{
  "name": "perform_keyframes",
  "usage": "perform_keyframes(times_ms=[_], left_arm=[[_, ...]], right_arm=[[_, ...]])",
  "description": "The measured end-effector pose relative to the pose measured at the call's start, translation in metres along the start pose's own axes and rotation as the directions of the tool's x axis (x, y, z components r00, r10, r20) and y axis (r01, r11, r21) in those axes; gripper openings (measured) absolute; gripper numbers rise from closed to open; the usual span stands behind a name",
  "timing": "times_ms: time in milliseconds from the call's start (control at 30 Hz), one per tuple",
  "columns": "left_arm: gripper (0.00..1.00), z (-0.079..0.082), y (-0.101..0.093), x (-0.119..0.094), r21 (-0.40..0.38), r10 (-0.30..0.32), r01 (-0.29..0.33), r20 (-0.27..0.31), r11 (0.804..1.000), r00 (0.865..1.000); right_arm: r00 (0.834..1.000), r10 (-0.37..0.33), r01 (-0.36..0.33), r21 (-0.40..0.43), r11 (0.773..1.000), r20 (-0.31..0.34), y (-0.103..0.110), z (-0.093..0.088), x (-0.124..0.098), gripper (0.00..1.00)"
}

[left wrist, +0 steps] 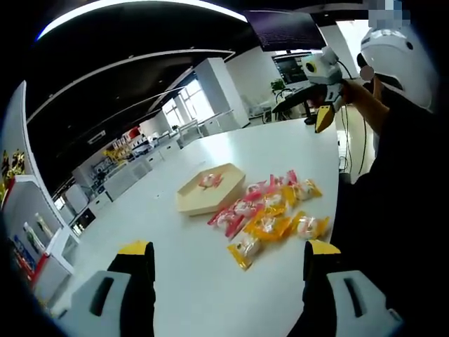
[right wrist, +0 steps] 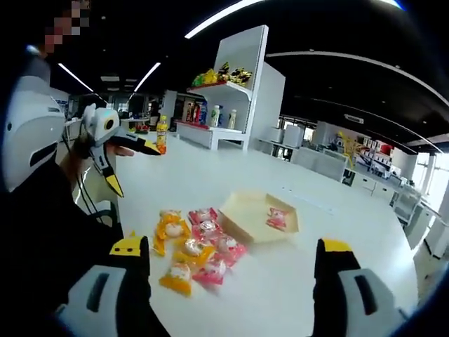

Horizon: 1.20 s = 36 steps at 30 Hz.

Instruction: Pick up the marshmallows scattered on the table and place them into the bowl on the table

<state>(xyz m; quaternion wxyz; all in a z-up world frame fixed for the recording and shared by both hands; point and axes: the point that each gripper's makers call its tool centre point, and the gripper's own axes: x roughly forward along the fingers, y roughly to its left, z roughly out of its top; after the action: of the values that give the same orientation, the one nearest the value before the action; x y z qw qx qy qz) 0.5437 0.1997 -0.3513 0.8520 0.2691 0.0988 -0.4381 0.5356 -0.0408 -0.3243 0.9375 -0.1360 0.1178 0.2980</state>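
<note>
Marshmallows (left wrist: 270, 214), each in a yellow or pink wrapper, lie heaped just beside the bowl (left wrist: 210, 189), a shallow tan tray with one pink packet already inside. They look light and soft, with slick, crinkly film, so pinching a packet across its puffy middle seems safest. Left gripper (left wrist: 224, 281) and right gripper (right wrist: 228, 277) both hang well back from the bowl, jaws spread wide and holding nothing. Under the bowl, the white table (right wrist: 280, 281) looks smooth. Beyond it are shelves (right wrist: 224, 88) and windows.
</note>
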Motion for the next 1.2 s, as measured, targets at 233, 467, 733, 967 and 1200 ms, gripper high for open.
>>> perform_keyframes(times_ms=[233, 467, 733, 967, 1200], left_arm=[[0.86, 0.0, -0.002, 0.001, 0.001, -0.005, 0.005, 0.001, 1.0, 1.0], [0.86, -0.001, -0.003, 0.001, 0.002, -0.008, 0.008, -0.002, 1.0, 1.0], [0.86, 0.001, -0.002, 0.002, 0.009, -0.009, 0.009, 0.002, 1.0, 1.0], [0.85, -0.001, -0.003, 0.002, 0.005, -0.011, 0.011, -0.005, 1.0, 1.0], [0.85, 0.0, -0.001, 0.001, 0.002, -0.007, 0.007, 0.0, 1.0, 1.0]], right_arm=[[0.993, 0.113, -0.111, 0.082, 0.99, -0.021, 0.02, -0.016, 0.018, 0.83], [0.993, 0.083, -0.074, 0.106, 0.992, -0.088, 0.01, -0.04, 0.037, 0.7], [0.984, 0.084, -0.062, 0.136, 0.989, -0.159, 0.01, -0.067, 0.062, 0.62], [0.982, 0.068, -0.034, 0.192, 0.981, -0.175, 0.004, -0.081, 0.075, 0.45], [0.972, 0.076, -0.021, 0.239, 0.971, -0.223, 0.01, -0.098, 0.082, 0.35]])
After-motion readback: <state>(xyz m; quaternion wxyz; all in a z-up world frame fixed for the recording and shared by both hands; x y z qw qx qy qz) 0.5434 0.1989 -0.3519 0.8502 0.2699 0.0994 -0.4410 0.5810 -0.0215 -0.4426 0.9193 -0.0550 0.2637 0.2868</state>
